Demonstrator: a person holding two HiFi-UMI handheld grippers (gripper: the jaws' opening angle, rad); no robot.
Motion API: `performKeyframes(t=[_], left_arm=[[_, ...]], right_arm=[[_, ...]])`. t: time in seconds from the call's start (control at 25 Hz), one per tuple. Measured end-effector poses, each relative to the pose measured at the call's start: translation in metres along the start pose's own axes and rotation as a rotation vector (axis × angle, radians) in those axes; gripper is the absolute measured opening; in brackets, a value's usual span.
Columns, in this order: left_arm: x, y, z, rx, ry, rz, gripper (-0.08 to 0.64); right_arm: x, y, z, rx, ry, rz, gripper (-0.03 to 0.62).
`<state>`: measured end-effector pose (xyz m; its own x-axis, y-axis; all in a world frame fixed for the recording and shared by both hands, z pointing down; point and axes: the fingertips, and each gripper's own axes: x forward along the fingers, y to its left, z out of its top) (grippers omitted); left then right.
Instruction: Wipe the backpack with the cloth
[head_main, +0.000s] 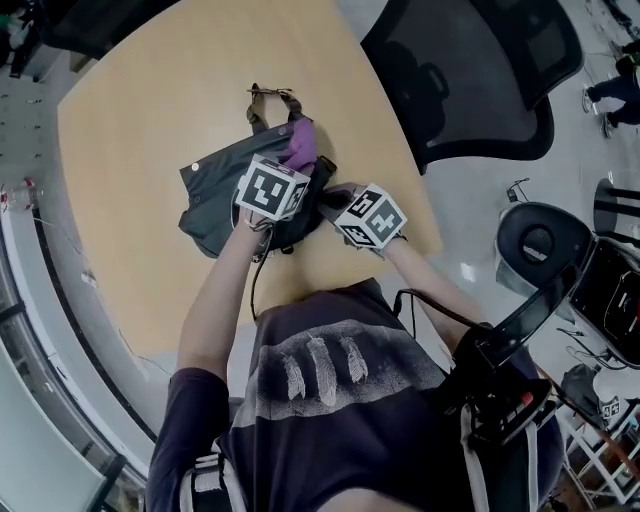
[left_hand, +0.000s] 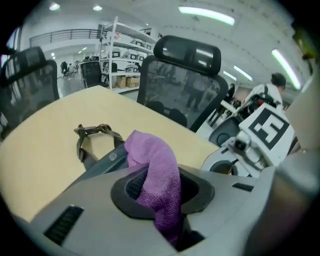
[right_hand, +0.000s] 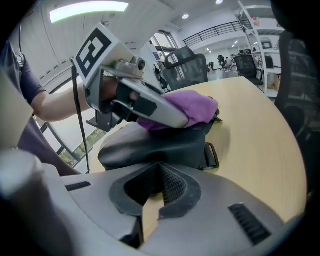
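Open table (head_main: 130, 150) left of backpack (head_main: 215, 195) — chair (head_main: 470, 80) flanks right edge.

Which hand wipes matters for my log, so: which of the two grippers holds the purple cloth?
The left gripper: its jaws are clamped on the purple cloth. The right gripper has its jaws together, with no cloth between them.

backpack (head_main: 215, 190) lies mid-table on table (head_main: 130, 120) | strap loop (head_main: 272, 100) on table at backpack's far end | cloth (head_main: 300, 148) on backpack's far right part, between left gripper's (head_main: 296, 165) fingers | right gripper (head_main: 328, 196) just right of left gripper, at backpack's near right edge | office chair (head_main: 470, 80) beyond table's far right edge
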<state>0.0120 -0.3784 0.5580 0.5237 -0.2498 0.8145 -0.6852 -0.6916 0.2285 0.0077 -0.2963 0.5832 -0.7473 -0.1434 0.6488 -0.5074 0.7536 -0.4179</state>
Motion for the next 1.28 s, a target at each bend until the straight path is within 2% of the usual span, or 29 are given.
performKeyframes(t=[0.08, 0.16, 0.2, 0.28, 0.4, 0.44, 0.52, 0.72, 0.84, 1.08, 1.16, 1.28], left_arm=[[-0.012, -0.001, 0.010, -0.073, -0.101, -0.057, 0.089], [-0.039, 0.022, 0.015, -0.133, -0.207, -0.017, 0.089], [-0.057, 0.044, 0.014, -0.159, -0.251, 0.040, 0.089], [-0.097, 0.100, -0.001, -0.202, -0.294, 0.210, 0.089], [-0.145, 0.178, -0.050, -0.270, -0.246, 0.455, 0.089], [-0.153, 0.196, -0.068, -0.299, -0.221, 0.503, 0.089], [-0.154, 0.219, -0.097, -0.343, -0.167, 0.547, 0.089], [-0.112, 0.220, -0.143, -0.331, 0.007, 0.542, 0.089], [-0.093, 0.213, -0.155, -0.306, 0.044, 0.523, 0.089], [-0.077, 0.193, -0.142, -0.209, 0.165, 0.438, 0.089], [-0.068, 0.182, -0.129, -0.175, 0.175, 0.414, 0.089], [-0.055, 0.165, -0.110, -0.166, 0.161, 0.371, 0.089]], right_arm=[[0.001, -0.003, -0.002, 0.001, -0.001, 0.009, 0.002], [0.000, -0.006, -0.004, 0.009, 0.000, 0.021, 0.002], [0.000, -0.007, -0.004, 0.015, 0.000, 0.026, 0.002], [-0.001, -0.009, -0.005, 0.025, 0.003, 0.032, 0.002], [-0.001, -0.011, -0.005, 0.033, 0.011, 0.027, 0.002], [-0.001, -0.011, -0.005, 0.036, 0.014, 0.025, 0.002], [-0.001, -0.012, -0.005, 0.040, 0.018, 0.023, 0.002], [-0.003, -0.012, -0.005, 0.040, 0.029, 0.003, 0.002], [-0.002, -0.007, -0.004, 0.045, 0.032, -0.018, 0.002], [0.005, 0.001, 0.003, 0.022, 0.032, -0.022, 0.002], [0.002, 0.001, 0.002, 0.015, 0.032, -0.026, 0.002], [-0.001, 0.002, 0.002, 0.002, 0.030, -0.021, 0.002]])
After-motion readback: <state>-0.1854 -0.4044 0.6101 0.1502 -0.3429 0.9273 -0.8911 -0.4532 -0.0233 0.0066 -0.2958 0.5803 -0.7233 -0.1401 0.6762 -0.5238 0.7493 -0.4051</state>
